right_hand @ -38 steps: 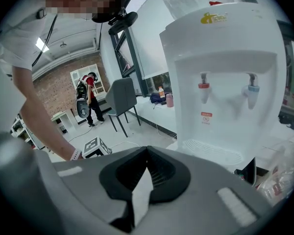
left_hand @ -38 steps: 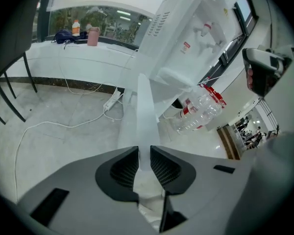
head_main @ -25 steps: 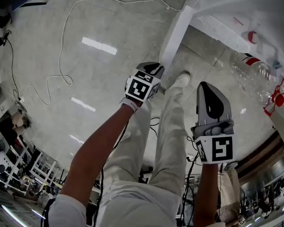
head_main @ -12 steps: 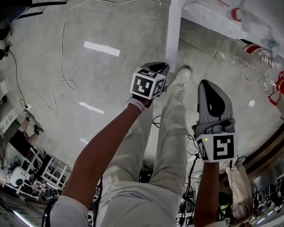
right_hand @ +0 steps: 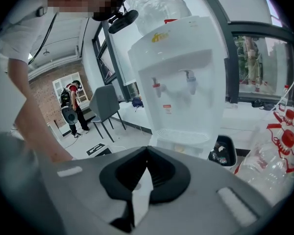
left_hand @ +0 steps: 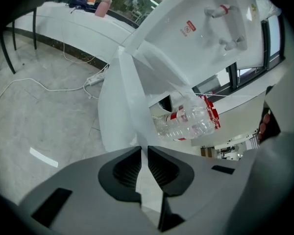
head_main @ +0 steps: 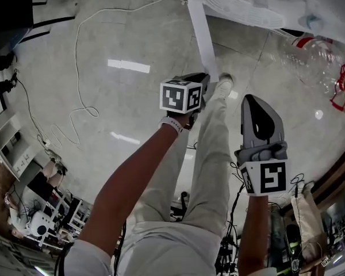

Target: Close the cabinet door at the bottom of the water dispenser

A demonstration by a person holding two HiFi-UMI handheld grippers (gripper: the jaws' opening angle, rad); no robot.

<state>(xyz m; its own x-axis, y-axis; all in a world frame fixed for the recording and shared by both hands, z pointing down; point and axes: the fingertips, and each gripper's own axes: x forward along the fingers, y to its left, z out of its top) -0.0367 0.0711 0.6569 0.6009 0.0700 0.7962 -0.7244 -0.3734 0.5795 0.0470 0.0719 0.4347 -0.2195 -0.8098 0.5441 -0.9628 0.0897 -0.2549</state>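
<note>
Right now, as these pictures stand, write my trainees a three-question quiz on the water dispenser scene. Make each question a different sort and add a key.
1. True or false: the left claw is clamped on the edge of the white door.
2. What shows next to the water dispenser? A) clear bottles with red caps B) a metal bucket C) a broom
3. Fill the gap: the right claw is shut and holds ____.

Key: 1 true; 2 A; 3 nothing.
</note>
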